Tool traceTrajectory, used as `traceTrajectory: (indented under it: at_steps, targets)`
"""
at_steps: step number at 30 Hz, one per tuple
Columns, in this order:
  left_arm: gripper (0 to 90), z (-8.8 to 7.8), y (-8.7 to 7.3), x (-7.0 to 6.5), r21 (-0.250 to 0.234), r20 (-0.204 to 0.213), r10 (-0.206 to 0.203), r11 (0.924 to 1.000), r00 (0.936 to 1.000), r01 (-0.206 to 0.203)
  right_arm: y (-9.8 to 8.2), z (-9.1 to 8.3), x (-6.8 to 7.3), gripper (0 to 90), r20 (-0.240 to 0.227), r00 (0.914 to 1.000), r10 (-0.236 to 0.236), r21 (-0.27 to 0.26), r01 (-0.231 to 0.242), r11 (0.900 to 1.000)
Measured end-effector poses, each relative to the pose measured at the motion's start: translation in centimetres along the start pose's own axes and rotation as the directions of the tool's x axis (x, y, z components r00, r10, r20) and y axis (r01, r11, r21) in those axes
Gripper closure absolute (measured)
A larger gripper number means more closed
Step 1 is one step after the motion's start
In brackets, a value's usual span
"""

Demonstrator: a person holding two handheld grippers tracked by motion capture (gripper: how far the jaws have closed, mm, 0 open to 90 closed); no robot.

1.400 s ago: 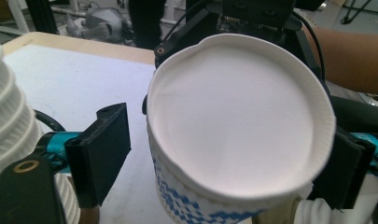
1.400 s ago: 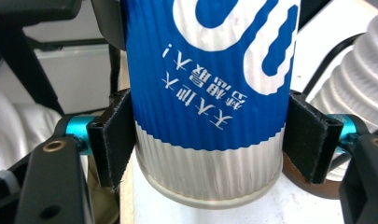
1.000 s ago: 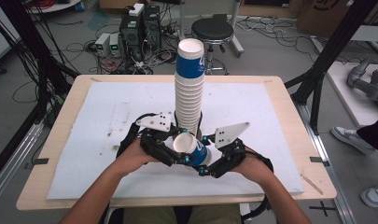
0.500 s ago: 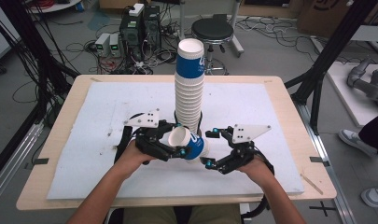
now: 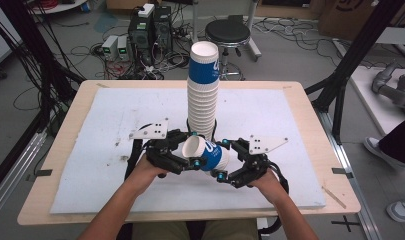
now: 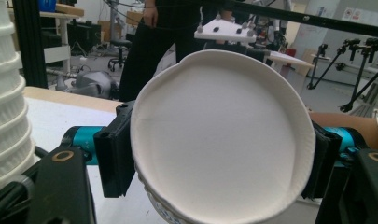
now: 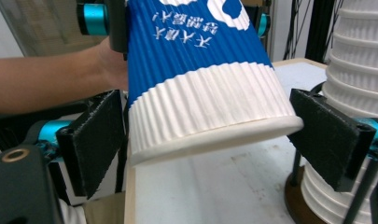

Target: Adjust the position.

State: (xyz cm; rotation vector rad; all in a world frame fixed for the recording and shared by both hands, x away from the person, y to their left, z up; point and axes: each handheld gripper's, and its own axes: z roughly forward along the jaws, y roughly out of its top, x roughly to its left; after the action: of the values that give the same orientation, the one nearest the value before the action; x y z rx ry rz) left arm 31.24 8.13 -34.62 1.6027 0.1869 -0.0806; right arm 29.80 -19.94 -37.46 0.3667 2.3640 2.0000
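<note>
A tall stack of ribbed paper cups (image 5: 202, 100) stands on the white board at mid-table. In front of it, one blue-and-white cup (image 5: 210, 156) lies tilted on its side above the board. My left gripper (image 5: 190, 151) is shut on it, and its pads (image 6: 116, 154) press both sides of the cup's white round end (image 6: 224, 135). My right gripper (image 5: 224, 161) is open; its jaws have just been opening. In the right gripper view its pads (image 7: 98, 140) flank the cup's white ribbed band (image 7: 205, 112) with a gap on the right side.
The white board (image 5: 300, 125) covers most of the wooden table (image 5: 70, 115). The stack (image 7: 359, 56) rises close to my right gripper's right pad. A stool (image 5: 232, 32) and computer boxes (image 5: 150, 25) sit beyond the far edge. A person's shoes (image 5: 377, 147) are at the right.
The right gripper's jaws have opened off the cup and the hand has drawn slightly toward the near edge. The left gripper still holds the cup in nearly the same place.
</note>
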Motion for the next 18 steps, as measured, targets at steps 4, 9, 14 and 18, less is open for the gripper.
traceTrajectory:
  at_steps: [4,9,14,18]
  targets:
    - [28.0,0.29,-0.05,-0.11,-0.006,0.018,-0.002,1.0,0.9998,0.003,-0.08,0.3,0.08,13.0,-0.009,1.0,0.002,-0.013,-0.003,1.0]
    - [28.4,0.29,-0.1,0.03,0.001,0.032,-0.027,0.9996,0.9991,0.027,0.02,0.08,0.06,19.2,-0.03,0.9996,-0.004,0.002,0.004,1.0]
    - [28.6,0.4,-0.18,0.09,0.021,0.044,-0.054,0.9984,0.9976,0.053,0.13,-0.15,-0.07,22.9,-0.057,0.9984,0.001,0.055,0.002,0.998]
    - [19.8,0.51,0.0,-0.23,0.059,-0.014,-0.027,0.9978,0.9995,0.028,0.4,-0.4,-0.07,23.2,-0.059,0.9983,0.001,0.092,0.005,0.996]
